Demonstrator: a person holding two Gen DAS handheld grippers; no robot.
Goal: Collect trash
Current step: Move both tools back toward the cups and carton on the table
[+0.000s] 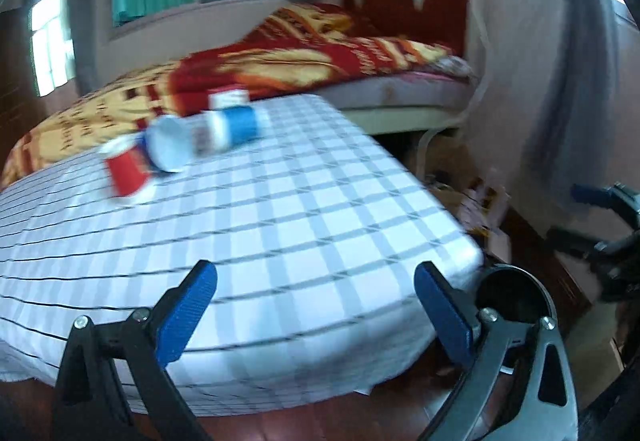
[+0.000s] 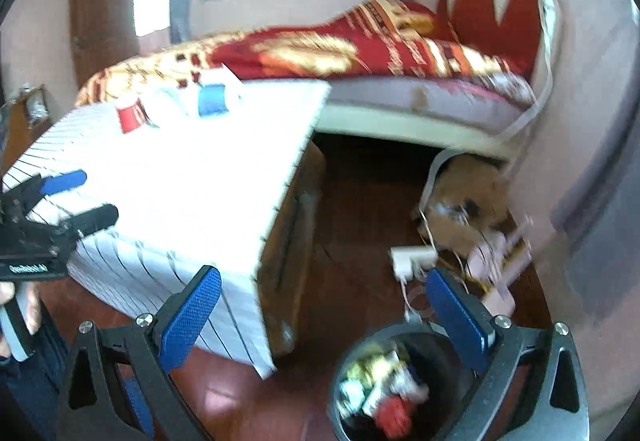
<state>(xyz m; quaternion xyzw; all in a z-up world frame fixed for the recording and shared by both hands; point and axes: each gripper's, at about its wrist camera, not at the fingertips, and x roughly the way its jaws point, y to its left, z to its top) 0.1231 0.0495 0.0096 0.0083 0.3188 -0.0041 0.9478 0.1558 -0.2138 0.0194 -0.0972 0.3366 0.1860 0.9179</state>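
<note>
your left tongs [image 1: 316,305] and right tongs [image 2: 324,317] both gaping, empty | red paper cup [image 1: 126,171], white cup [image 1: 170,147], blue-banded cup [image 1: 236,127] at checked-cloth table's [image 1: 280,221] far edge | black round bin [image 2: 384,385] off its near corner

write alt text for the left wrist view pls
The open left tool hovers empty over a checked tablecloth, facing paper cups at its far side: a red cup and a blue-and-white cup lying tipped over. A bed stands behind.

Red-gold bed [image 1: 304,53] behind checked table [image 1: 280,225]
</note>
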